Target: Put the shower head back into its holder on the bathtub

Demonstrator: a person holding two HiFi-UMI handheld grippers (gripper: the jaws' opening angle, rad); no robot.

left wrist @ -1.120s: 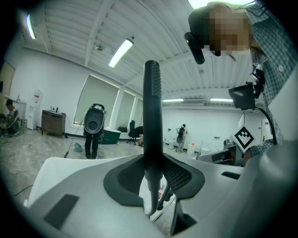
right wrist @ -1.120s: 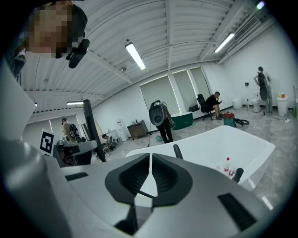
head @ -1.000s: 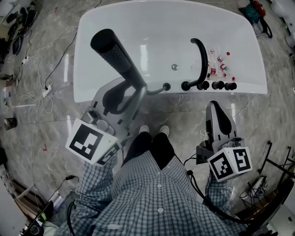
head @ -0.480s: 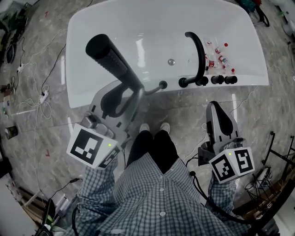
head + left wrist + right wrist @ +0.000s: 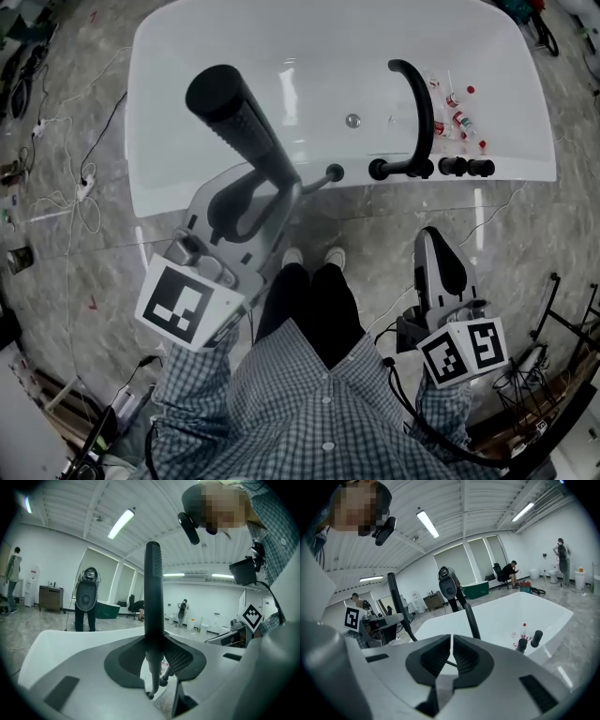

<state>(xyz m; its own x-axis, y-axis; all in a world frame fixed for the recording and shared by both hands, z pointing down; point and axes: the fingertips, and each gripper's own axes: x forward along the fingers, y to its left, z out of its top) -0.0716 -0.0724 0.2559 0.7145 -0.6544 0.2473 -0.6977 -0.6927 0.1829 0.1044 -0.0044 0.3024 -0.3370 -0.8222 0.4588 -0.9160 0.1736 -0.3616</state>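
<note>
Above the near rim of the white bathtub (image 5: 141, 178), we are holding the black shower head (image 5: 239, 108) clamped by its handle in the left tongs (image 5: 272, 192). It is tilting up over the tub, and its lower end is trailing toward a small black fitting (image 5: 335, 172) on the rim, left of the curved faucet (image 5: 419, 112). We are holding the right tongs (image 5: 432, 242) lower at our right side, jaws together on nothing.

Black shower head (image 5: 246, 127), white bathtub (image 5: 281, 47), blue-checked shirt (image 5: 309, 403).
</note>
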